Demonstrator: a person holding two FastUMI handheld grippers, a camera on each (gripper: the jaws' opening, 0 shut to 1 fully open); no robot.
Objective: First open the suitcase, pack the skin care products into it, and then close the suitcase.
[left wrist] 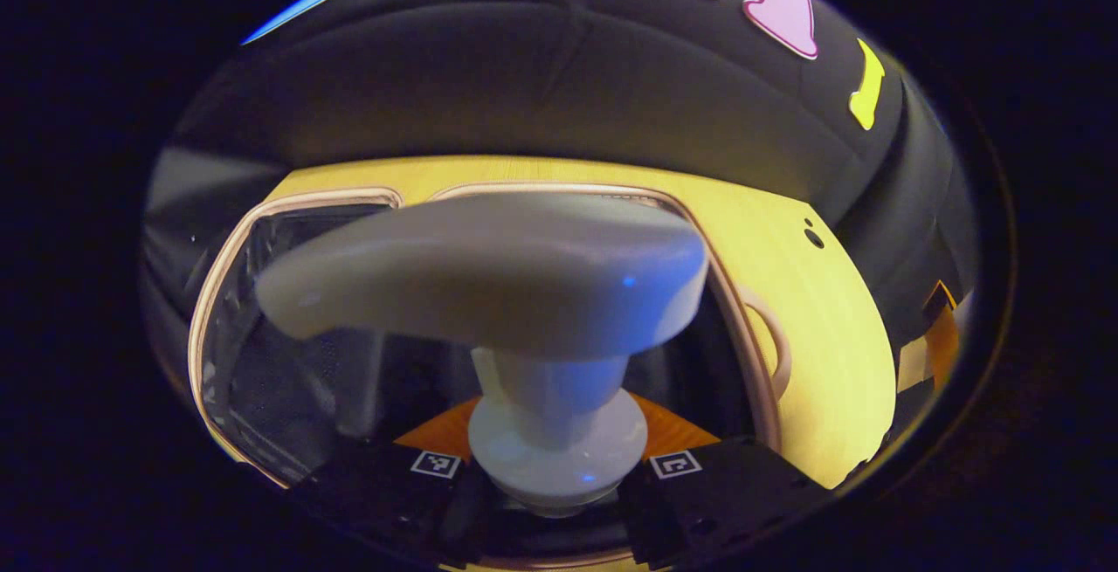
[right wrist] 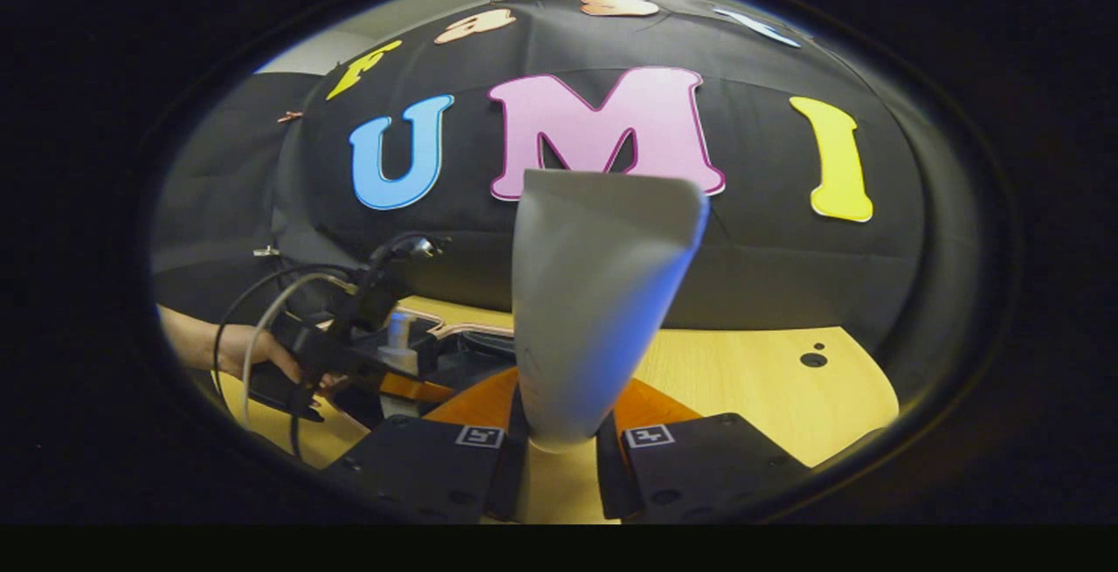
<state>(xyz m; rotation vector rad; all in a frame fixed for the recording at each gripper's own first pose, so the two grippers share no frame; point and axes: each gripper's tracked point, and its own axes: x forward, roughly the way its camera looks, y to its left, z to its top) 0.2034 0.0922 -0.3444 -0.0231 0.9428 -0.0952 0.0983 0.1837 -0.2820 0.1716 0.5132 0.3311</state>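
White tubes (left wrist: 489,279) (right wrist: 594,310): two, in tongs (left wrist: 555,467) (right wrist: 555,450)

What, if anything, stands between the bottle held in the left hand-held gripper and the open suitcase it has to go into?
Nothing visible does. The left hand-held gripper grips the pump bottle by its neck, directly over the open suitcase. The dark compartment beneath the bottle looks free of other items where it shows, though the bottle itself hides part of it.

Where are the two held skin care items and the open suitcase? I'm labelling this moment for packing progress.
pump bottle (left wrist: 489,271): left gripper view, on its broad pump head.
tube (right wrist: 594,292): right gripper view, on its flat body, wide end up.
suitcase (left wrist: 205,292): left gripper view, on its pale rim.
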